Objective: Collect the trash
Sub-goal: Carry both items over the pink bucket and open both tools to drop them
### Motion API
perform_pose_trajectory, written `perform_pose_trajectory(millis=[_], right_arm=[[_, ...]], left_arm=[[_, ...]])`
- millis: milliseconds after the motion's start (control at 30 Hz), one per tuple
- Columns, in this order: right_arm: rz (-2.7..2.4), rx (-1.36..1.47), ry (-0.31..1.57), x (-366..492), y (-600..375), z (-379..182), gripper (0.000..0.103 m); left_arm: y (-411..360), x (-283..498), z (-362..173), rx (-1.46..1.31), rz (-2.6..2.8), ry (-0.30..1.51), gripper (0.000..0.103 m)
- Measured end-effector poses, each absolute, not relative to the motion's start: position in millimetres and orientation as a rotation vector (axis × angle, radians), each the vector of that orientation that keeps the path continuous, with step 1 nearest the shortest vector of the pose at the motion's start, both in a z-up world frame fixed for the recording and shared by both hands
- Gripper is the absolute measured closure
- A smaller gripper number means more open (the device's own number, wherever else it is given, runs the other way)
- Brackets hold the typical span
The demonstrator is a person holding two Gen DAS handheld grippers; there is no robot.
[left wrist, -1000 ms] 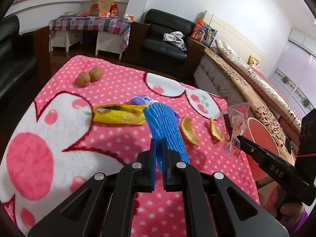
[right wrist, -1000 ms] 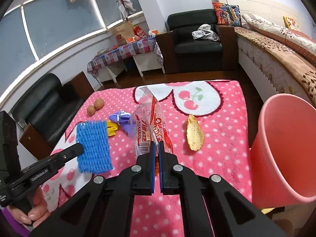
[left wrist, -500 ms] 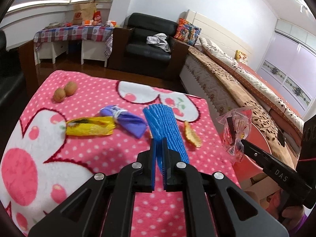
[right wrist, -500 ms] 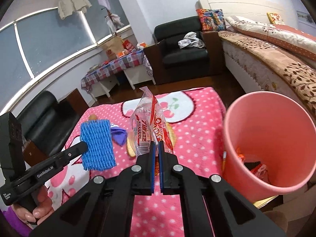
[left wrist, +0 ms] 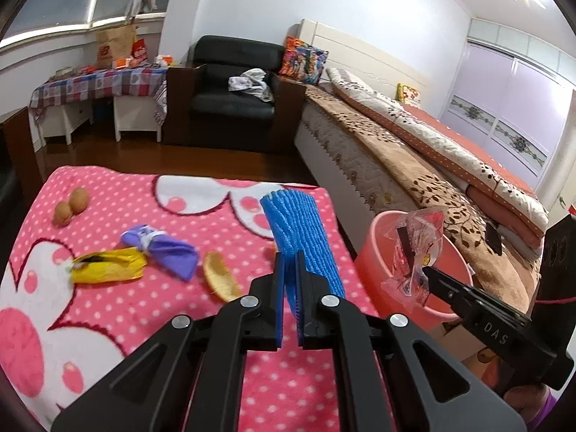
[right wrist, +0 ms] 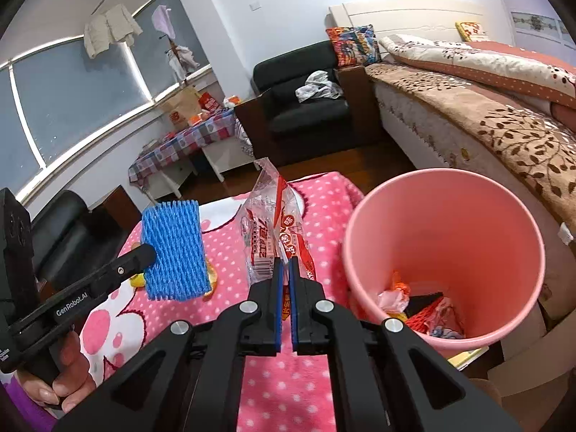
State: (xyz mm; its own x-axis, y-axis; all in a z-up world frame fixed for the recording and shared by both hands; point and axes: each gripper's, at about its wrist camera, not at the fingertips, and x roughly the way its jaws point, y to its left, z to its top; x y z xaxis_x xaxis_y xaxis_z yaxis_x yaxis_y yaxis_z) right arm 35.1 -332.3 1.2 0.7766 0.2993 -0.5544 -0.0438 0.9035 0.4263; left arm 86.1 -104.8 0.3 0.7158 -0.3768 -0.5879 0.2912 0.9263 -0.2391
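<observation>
Blue foam net (left wrist: 302, 230), ribbed mesh sleeve, pinched in left tool (left wrist: 291, 262)

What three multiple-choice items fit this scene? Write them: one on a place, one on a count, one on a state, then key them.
1. Where is the pink bin?
A. On the blanket
B. Beside the table, by the bed
C. On the armchair

2. How many brown round items lie at the blanket's far corner?
A. Two
B. Four
C. None

3. What state is the right gripper in?
A. Wide open
B. Shut, empty
C. Shut on the clear wrapper

Answers: B, it stands off the blanket's edge; A, a pair lies together; C, the wrapper rises from closed jaws.
</observation>
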Motion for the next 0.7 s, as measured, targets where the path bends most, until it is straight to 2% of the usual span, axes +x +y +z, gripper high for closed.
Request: perform_pose_trajectory(millis=[700], right_arm=[[0.034,0.494,0.636,18.6,-405.6,-14.1,0.1]], left_arm=[[-186.6,98.5,1.0,-0.065,-0.51,0.689,0.099]])
